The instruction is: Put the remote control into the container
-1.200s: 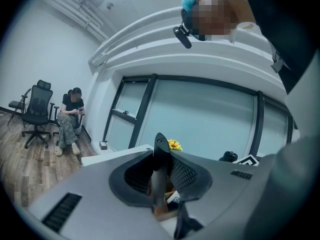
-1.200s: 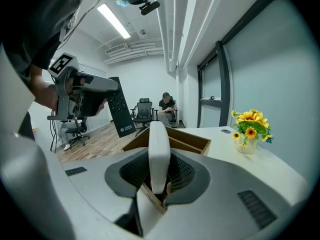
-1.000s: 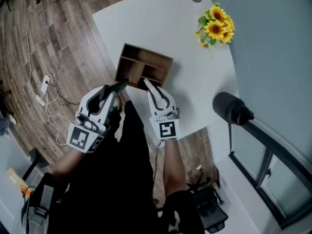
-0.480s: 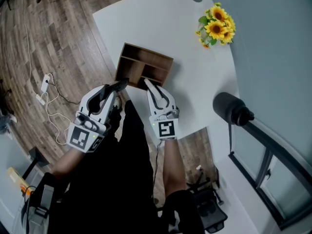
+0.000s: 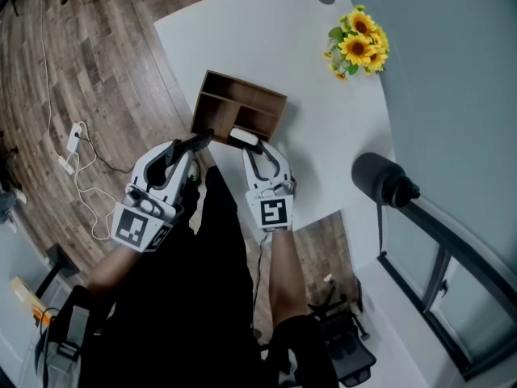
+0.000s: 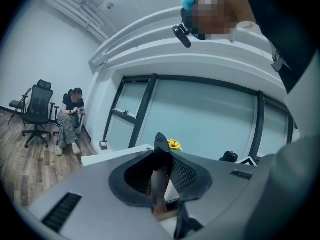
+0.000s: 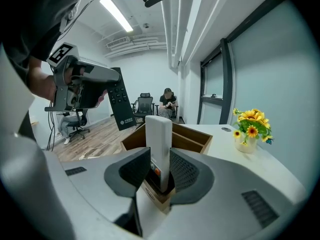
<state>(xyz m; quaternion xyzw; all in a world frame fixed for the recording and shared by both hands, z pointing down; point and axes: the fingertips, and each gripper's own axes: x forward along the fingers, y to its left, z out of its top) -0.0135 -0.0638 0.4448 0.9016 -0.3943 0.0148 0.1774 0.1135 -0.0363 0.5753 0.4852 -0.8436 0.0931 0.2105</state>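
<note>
Right gripper view: white remote [image 7: 159,134] poised at the container [image 7: 192,140]
Right gripper [image 7: 157,154] fingers seemingly clamp it; lowering and release remain; left gripper [image 6: 159,156] fingers pinch a black remote [image 7: 120,104].

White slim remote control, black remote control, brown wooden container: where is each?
White slim remote control [image 7: 158,143], right gripper view, front face.
Black remote control [image 7: 121,103], right gripper view, button face.
Brown wooden container [image 7: 197,134], right gripper view, inner wall.
</note>
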